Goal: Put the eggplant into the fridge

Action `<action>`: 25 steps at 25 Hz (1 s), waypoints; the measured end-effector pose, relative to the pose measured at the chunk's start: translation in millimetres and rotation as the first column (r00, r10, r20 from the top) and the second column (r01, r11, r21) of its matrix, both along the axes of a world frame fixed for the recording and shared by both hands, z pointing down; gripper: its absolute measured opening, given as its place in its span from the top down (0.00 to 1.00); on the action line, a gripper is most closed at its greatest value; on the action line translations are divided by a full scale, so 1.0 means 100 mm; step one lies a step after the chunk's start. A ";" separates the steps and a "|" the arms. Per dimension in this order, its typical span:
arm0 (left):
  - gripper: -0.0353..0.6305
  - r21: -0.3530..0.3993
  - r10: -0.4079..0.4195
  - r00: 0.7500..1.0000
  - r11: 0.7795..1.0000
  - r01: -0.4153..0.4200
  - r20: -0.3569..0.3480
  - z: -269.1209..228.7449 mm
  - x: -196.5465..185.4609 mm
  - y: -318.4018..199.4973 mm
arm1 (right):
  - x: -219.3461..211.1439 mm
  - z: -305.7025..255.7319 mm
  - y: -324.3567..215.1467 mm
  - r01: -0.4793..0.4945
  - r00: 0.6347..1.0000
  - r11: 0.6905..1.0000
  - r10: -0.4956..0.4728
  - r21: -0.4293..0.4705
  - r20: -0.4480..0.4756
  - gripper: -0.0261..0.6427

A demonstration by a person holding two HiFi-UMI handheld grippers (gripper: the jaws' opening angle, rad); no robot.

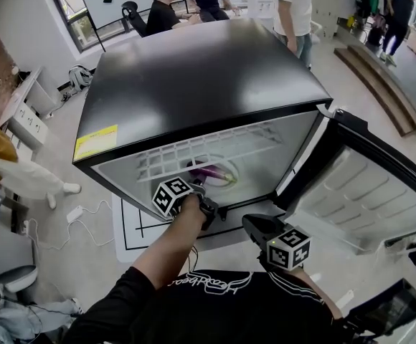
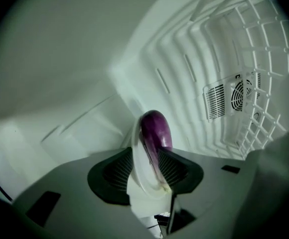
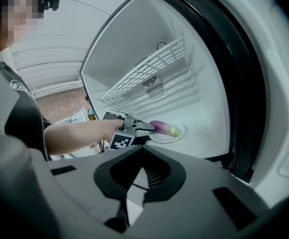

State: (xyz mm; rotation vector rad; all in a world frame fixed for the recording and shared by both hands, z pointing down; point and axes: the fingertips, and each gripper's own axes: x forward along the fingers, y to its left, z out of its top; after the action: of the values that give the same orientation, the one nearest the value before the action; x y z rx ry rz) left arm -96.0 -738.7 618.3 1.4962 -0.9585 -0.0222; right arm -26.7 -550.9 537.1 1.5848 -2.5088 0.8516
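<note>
A purple eggplant (image 1: 212,172) (image 2: 157,129) (image 3: 159,126) lies on a white plate (image 1: 231,180) (image 2: 137,171) (image 3: 178,135) that rests on the floor of the open black fridge (image 1: 201,77). My left gripper (image 1: 199,186) (image 2: 147,156) (image 3: 151,129) reaches into the fridge. Its jaws stand a little apart on either side of the plate's near rim, and the pads do not seem to press on it. Outside, in front of the fridge opening, my right gripper (image 1: 251,224) (image 3: 142,171) hangs shut and empty.
A white wire shelf (image 1: 201,153) (image 3: 144,73) spans the fridge above the plate. The fridge door (image 1: 369,192) stands open to the right. A fan grille (image 2: 234,96) sits in the back wall. People stand and sit behind the fridge; cables (image 1: 86,217) lie on the floor at left.
</note>
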 end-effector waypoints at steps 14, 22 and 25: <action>0.62 0.129 0.225 0.972 0.964 -0.232 0.067 -0.18 0.21 0.38 | -0.09 -0.05 0.02 -0.033 0.999 0.999 0.033 0.033 0.004 0.95; 0.62 0.402 0.344 0.908 0.816 -0.415 0.241 -0.66 0.22 0.68 | -0.07 -0.16 0.12 -0.066 0.998 0.995 0.066 0.073 -0.003 0.95; 0.62 0.466 0.350 0.889 0.759 -0.455 0.296 -0.83 0.14 0.82 | -0.04 -0.24 0.20 -0.064 0.998 0.994 0.065 0.094 -0.011 0.95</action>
State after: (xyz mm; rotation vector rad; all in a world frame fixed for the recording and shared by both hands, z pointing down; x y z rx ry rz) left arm -81.6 -656.7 535.1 2.2357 -0.7880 0.1943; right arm -30.9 -531.4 513.2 1.7016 -2.5363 0.7370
